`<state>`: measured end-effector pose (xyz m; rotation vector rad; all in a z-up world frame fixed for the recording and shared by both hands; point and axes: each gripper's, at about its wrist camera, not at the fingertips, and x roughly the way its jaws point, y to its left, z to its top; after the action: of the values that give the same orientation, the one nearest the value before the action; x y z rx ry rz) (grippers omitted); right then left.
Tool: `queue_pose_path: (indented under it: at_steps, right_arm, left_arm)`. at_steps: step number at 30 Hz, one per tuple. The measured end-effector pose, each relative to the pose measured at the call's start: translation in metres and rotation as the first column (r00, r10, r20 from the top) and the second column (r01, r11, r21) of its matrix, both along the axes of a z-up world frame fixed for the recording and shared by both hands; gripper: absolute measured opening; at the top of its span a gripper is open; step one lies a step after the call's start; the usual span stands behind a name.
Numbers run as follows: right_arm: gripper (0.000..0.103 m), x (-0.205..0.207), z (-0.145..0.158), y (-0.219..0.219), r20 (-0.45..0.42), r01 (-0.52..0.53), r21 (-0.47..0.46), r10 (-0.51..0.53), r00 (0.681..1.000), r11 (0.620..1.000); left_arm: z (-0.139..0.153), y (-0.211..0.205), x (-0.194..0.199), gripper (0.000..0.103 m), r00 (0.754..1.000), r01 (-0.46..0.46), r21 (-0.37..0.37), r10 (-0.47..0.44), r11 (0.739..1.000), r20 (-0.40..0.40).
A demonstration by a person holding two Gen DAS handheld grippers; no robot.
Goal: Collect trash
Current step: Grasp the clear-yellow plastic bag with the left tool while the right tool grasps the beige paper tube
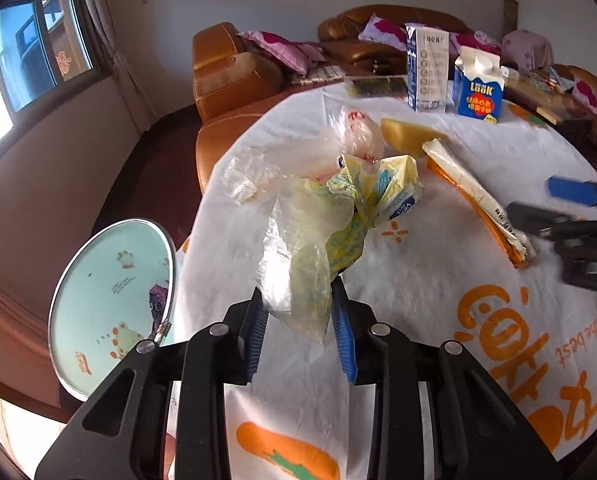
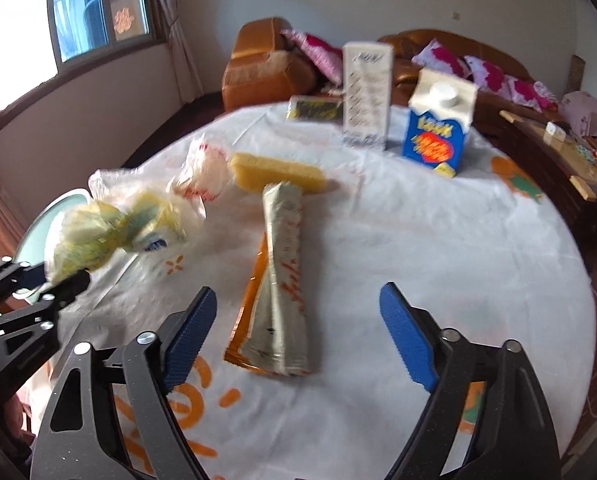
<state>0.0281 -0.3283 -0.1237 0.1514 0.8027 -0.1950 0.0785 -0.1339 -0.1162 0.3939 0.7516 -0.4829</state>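
Right wrist view is smeared by motion: print on the tall carton (image 2: 367,94) and the blue carton (image 2: 438,120) cannot be read, and the dark packet (image 2: 313,109) behind them is only a blur. Its own gripper (image 2: 298,330) stands with jaws wide apart, ribbed blue pads bare, nothing between them; the long silver wrapper (image 2: 282,280) lies flat and creased on the tablecloth (image 2: 418,240) ahead, over an orange foil edge. A yellow sponge block (image 2: 276,172) sits just beyond it.

Left gripper (image 1: 298,320) is clamped on a crumpled wad (image 1: 330,232) of thin clear film and yellow printed plastic, lifted above the cloth; how much film trails behind the wad is hidden. A knotted clear bag (image 1: 354,136) lies past it. A round tray (image 1: 110,304) is cut off at the table's edge.
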Motion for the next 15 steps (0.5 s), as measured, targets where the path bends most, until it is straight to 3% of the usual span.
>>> queue_pose_path:
  at_steps: [5, 7, 13, 15]
  right_arm:
    - [0.056, 0.01, -0.014, 0.001, -0.073, -0.015, 0.015, 0.016, 0.997, 1.0]
    - [0.042, 0.011, -0.016, 0.001, -0.097, -0.027, 0.013, 0.028, 0.995, 1.0]
    - [0.022, 0.004, -0.019, 0.004, -0.102, -0.051, 0.032, 0.054, 0.993, 0.998]
    - [0.02, -0.001, -0.018, 0.008, -0.095, -0.06, 0.031, 0.063, 0.994, 0.998]
  left_arm:
    - [0.006, 0.009, -0.007, 0.029, 0.999, -0.018, -0.009, 0.018, 1.0, 0.027]
    - [0.009, 0.012, -0.009, 0.029, 0.999, -0.021, -0.014, 0.022, 1.0, 0.033]
    - [0.018, 0.022, -0.017, 0.029, 0.998, -0.035, -0.024, 0.037, 0.999, 0.058]
    - [0.021, 0.025, -0.019, 0.029, 0.997, -0.04, -0.028, 0.042, 0.999, 0.065]
